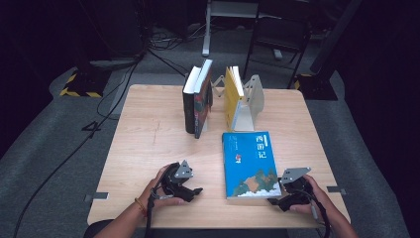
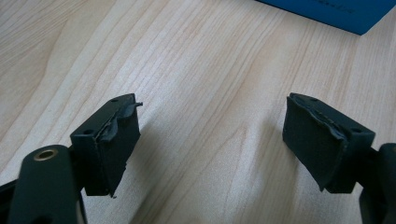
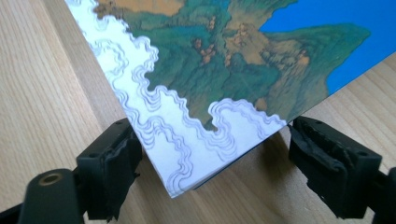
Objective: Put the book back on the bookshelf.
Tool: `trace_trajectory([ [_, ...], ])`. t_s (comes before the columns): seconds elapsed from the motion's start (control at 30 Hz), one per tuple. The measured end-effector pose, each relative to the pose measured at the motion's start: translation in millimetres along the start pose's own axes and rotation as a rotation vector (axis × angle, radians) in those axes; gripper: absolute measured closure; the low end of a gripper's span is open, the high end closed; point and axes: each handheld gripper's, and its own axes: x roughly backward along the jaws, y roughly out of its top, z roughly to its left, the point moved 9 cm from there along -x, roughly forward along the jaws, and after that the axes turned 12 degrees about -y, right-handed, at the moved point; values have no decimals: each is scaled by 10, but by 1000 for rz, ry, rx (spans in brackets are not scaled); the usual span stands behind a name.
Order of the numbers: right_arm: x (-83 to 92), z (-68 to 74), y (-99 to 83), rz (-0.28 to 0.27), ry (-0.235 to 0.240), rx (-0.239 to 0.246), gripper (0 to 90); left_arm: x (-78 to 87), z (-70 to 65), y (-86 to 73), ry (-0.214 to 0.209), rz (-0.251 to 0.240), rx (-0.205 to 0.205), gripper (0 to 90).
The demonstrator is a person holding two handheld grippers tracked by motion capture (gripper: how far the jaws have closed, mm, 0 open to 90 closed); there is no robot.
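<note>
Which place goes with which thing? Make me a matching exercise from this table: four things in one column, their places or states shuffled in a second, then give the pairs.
Things
1. flat blue paperback book with mountain art
2. yellow-spined upright book
3. left black two-jaw tool
4. right black two-jaw tool

Places or states
A. open over bare light wooden table, left of the blue book
B. lying cover up on the table
C. open, jaws either side of the blue book's near corner
D. standing in the pale folding book rack

Pairs: 1-B, 2-D, 3-A, 4-C
</note>
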Motion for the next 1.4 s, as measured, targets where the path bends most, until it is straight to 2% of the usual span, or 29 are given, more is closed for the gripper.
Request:
trace_trajectory([
  [0.1, 6, -3, -1, -17, 8, -20, 185, 3, -10, 5, 7, 25, 13, 188],
  [0.23, 16, 3, 9, -20, -9, -10, 185, -13, -48, 25, 10, 45, 16, 191],
  [0.33, 31, 64, 37, -49, 56, -32, 223, -39, -109, 40, -8, 54, 5, 194],
  [0.5, 13, 272, 131, -55, 84, 39, 246, -36, -223, 125, -32, 28, -21, 196],
  [0.73, -3, 444, 235, -77, 106, 53, 249, 18, -353, 306, -51, -35, -59, 198],
  [0.8, -5, 473, 259, -82, 108, 65, 264, 9, -404, 353, -61, -31, -79, 209],
  [0.87, -4, 474, 273, -91, 97, 79, 301, -12, -452, 402, -76, -35, -103, 236],
  [1.03, 30, 456, 256, -122, 135, 82, 354, -94, -541, 486, -97, -40, -138, 241],
  [1.13, 24, 460, 251, -118, 129, 88, 354, -143, -589, 527, -114, -35, -154, 258],
  [1.33, 66, 449, 284, -137, 127, 72, 357, -290, -682, 630, -141, -10, -199, 289],
  [1.4, 78, 444, 295, -149, 127, 62, 358, -343, -726, 656, -157, -4, -200, 301],
])
